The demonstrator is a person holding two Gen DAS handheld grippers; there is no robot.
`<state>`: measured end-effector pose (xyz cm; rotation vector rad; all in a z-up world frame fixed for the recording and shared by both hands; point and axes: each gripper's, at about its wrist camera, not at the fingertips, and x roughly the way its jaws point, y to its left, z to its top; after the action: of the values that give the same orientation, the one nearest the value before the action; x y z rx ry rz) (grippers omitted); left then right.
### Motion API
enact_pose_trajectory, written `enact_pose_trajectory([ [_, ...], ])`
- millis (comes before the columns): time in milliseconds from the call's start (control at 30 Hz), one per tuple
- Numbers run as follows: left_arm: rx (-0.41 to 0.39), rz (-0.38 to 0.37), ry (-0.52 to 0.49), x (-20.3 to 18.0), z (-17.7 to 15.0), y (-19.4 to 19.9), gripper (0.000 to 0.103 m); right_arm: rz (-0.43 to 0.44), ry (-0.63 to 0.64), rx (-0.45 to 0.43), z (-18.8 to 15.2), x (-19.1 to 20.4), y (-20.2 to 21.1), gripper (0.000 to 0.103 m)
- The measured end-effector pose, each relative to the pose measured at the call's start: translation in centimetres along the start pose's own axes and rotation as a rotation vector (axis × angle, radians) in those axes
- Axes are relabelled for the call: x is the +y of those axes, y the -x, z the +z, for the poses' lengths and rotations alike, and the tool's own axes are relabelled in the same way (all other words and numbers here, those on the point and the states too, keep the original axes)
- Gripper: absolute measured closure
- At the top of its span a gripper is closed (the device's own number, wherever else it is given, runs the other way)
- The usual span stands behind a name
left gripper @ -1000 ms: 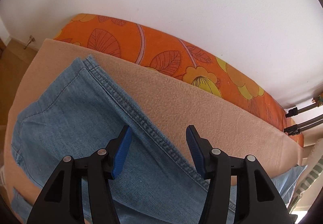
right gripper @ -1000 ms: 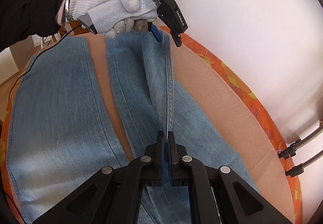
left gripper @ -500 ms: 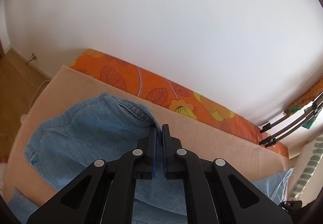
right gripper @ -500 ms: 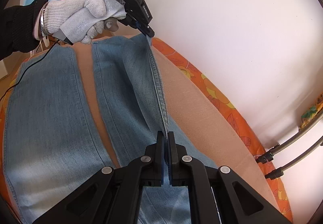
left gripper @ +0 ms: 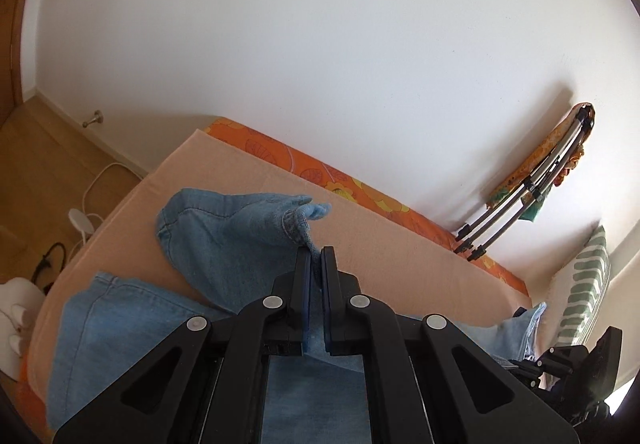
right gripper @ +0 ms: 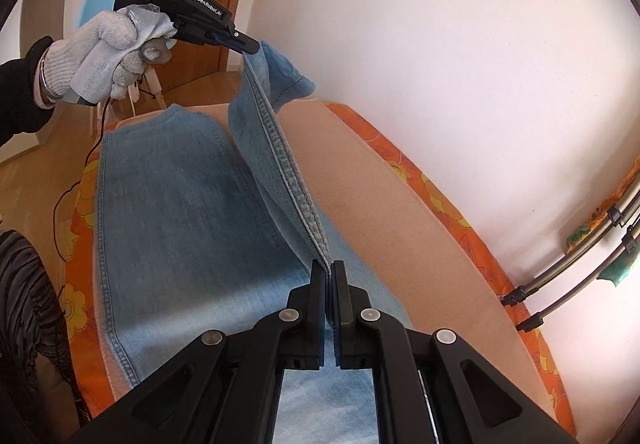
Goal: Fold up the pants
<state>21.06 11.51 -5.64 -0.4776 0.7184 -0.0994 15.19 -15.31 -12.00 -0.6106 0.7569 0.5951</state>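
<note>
While the pants [right gripper: 192, 220] lie spread on the beige blanket [right gripper: 384, 212] over the orange-flowered bed [right gripper: 440, 204], I have the far leg's outer seam [right gripper: 292, 180] lifted taut between my two claws. My right claw [right gripper: 329, 276] is clamped on that seam near the thigh; my left claw [left gripper: 316, 256] is pinched on the same seam close to the hem [left gripper: 304, 210], and the cuff bunches and flops beyond it. The other leg [right gripper: 160, 204] rests flat on the blanket.

Both grips look thin to me: each claw bites only the edge of heavy denim, so a quick swing across could pull the seam out of either. If the left lets go, the cuff drops in a heap short of the other leg. Should I carry the two ends at unequal pace, the leg will likely twist and land skewed, seams mismatched. The hanging cloth below the seam could also drag on the blanket and fold under itself. The gloved hand [right gripper: 108, 52] sits high, so lowering too late may leave a loose ridge.
</note>
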Motion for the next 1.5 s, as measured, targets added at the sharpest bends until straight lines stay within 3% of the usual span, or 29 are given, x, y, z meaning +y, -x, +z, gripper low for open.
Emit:
enact_pose_trajectory([
  [233,0.044,0.067,0.086,4.4,-7.8,3.0,0.100,0.085,0.030,0.118,-4.5,7.3,-0.7,0.103],
  [367,0.103,0.104,0.123,7.2,-10.8,3.4,0.100,0.105,0.031,0.176,-6.5,9.3,-1.8,0.103],
  [567,0.094,0.135,-0.094,3.5,-9.4,2.2,0.098,0.088,-0.009,0.193,-6.9,9.7,-2.1,0.103],
  [633,0.140,0.123,-0.187,1.4,-8.9,0.4,0.084,0.083,-0.019,0.194,-6.9,9.7,-2.2,0.103],
  [667,0.165,0.126,-0.224,0.6,-9.0,-0.4,0.068,0.081,-0.021,0.195,-6.9,9.8,-2.2,0.103],
  [700,0.173,0.145,-0.256,0.1,-9.7,-0.6,0.063,0.079,-0.023,0.194,-6.8,10.1,-2.3,0.103],
  [867,0.273,0.278,-0.442,-1.8,-11.0,-6.3,0.060,0.074,-0.048,0.182,-6.6,9.7,-1.8,0.103],
  [1000,0.345,0.343,-0.491,-1.2,-11.6,-9.6,0.060,0.072,-0.059,0.168,-6.4,9.5,-1.4,0.103],
  [1067,0.313,0.351,-0.482,-0.6,-11.1,-9.8,0.065,0.071,-0.063,0.164,-6.4,9.4,-1.3,0.103],
  [1100,0.300,0.335,-0.459,-0.1,-10.7,-9.7,0.096,0.071,-0.067,0.163,-6.3,9.3,-1.3,0.103],
  [1133,0.295,0.310,-0.421,0.4,-10.1,-9.6,0.099,0.071,-0.072,0.164,-6.3,9.2,-1.4,0.103],
  [1233,0.206,0.254,-0.262,2.5,-7.7,-7.1,0.100,0.066,-0.085,0.166,-6.3,8.8,-1.6,0.103],
  [1367,0.023,0.169,-0.103,4.6,-5.0,0.4,0.100,0.009,-0.121,0.145,-5.6,7.1,-1.1,0.103],
  [1500,-0.088,0.160,-0.013,8.0,-6.4,7.7,0.100,-0.004,-0.128,0.090,-4.3,6.7,1.7,0.103],
])
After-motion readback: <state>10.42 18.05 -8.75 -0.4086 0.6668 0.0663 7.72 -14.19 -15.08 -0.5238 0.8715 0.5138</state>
